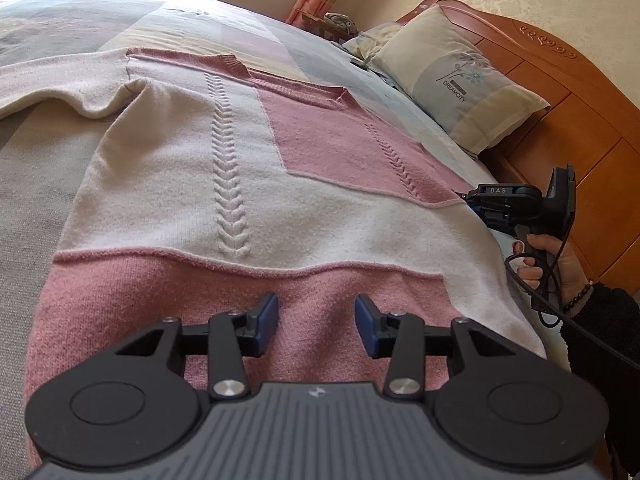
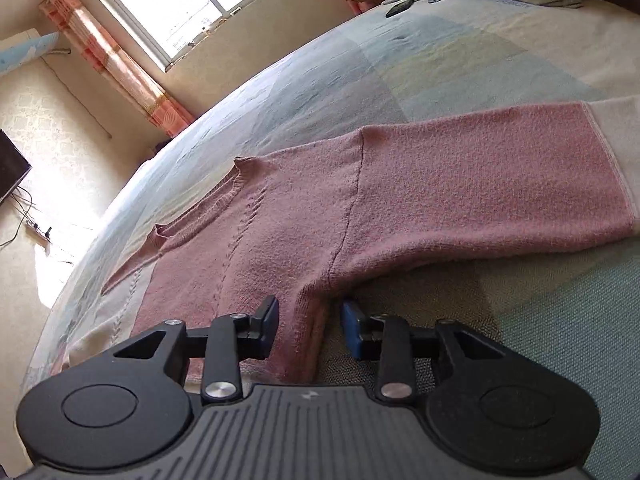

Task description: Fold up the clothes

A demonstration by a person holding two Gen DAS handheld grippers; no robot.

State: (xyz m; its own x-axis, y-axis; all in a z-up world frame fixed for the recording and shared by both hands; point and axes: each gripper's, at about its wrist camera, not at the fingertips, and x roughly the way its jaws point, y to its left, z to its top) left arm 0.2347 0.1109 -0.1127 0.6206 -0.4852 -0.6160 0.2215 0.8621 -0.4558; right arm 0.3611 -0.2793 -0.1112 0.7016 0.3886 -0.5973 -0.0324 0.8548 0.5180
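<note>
Lying flat beneath both wide-open, empty tongs (image 1: 316, 322) (image 2: 309, 330), pink-and-cream sweater (image 1: 248, 184) on bed (image 2: 400, 60).

A big bed (image 1: 320, 52) has a cover of soft blue, yellow and grey squares. A pillow (image 1: 460, 80) with a flower picture (the word DREAMCITY is under it) leans on the brown wooden headboard (image 1: 568, 92). Pink striped curtains (image 2: 116, 68) hang beside a bright window (image 2: 192, 0).
</note>
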